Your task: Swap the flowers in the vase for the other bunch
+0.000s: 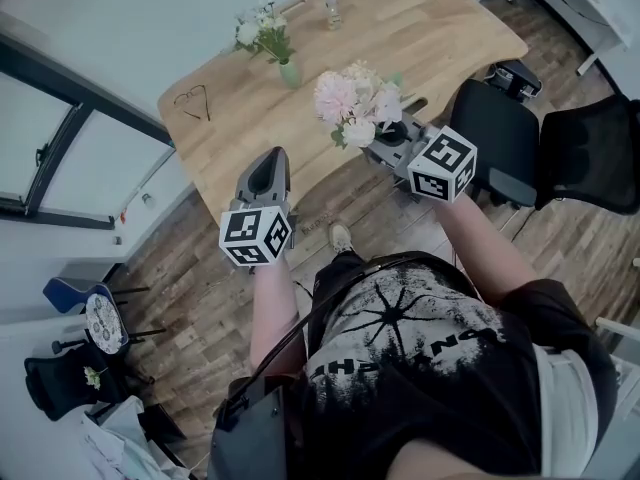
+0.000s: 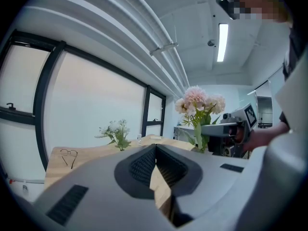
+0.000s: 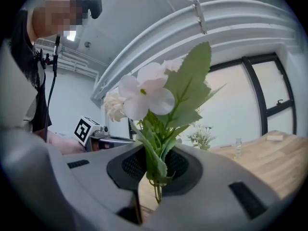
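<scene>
Finding: the vase [image 1: 289, 73] stands near the far edge of the surface [image 1: 420, 43], toward its left corner, and the white bunch [image 1: 260, 33] is in it. The exchange is not yet made.

The pink bunch [image 1: 355, 103] is carried just over the near edge, well apart from the vase. My right tool [image 1: 385, 138] is clenched on its stems low down, below the leaves, with the blooms standing upright above the jaws. The right gripper view confirms thin green stems pinched between the pads [image 3: 144, 165], with a leaf folded into the grip.

My left tool [image 1: 268, 163] is closed and holds nothing; the left gripper view shows its jaws meeting, with only the surface beyond them.

Recommendations, by judgement:
- The white bunch should come out first. The left tool must be released before it reaches those stems.
- Take the stems just above the vase mouth and draw them straight up. The vase looks small and light and may tip or lift with them.
- Keep the pink bunch upright and clear of the vase until the mouth is free.
- Firm but modest pressure on the right; the stems are slender and could slip or crush.
</scene>
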The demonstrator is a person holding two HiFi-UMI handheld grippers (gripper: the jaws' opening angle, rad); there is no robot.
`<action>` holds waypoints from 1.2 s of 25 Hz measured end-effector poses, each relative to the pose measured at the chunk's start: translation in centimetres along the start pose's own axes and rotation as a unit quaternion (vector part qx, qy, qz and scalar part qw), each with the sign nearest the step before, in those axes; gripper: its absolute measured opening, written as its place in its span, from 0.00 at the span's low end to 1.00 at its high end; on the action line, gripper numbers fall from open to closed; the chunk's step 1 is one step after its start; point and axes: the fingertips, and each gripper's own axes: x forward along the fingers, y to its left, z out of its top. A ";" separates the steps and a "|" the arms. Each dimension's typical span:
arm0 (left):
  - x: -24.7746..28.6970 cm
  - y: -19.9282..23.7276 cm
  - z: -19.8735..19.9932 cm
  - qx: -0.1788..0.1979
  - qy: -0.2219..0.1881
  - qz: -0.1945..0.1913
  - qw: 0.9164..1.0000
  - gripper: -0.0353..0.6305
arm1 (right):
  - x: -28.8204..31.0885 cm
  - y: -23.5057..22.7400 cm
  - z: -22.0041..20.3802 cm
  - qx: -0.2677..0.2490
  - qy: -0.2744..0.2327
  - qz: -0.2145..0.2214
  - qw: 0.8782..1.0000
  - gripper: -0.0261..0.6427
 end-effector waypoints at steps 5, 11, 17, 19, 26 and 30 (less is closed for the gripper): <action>1.8 2.1 0.2 -0.006 0.004 -0.008 1.000 0.07 | 1.9 -1.5 0.1 0.005 0.004 -0.009 1.000 0.13; 6.4 7.3 0.5 -0.019 0.022 -0.019 0.999 0.08 | 7.1 -5.8 0.0 0.022 0.020 -0.023 0.999 0.13; 7.2 8.4 0.4 -0.016 0.019 -0.022 0.999 0.08 | 7.7 -6.4 -0.1 0.018 0.013 -0.032 0.999 0.13; 7.7 9.1 0.5 -0.015 0.017 -0.025 0.999 0.08 | 8.3 -6.8 0.0 0.018 0.010 -0.035 0.999 0.13; 8.3 9.9 0.9 -0.008 0.012 -0.033 0.999 0.08 | 8.8 -7.2 0.3 0.013 -0.002 -0.044 0.999 0.13; 10.6 14.3 1.4 -0.015 0.019 -0.045 0.999 0.08 | 13.6 -9.2 0.5 0.020 0.004 -0.053 0.998 0.13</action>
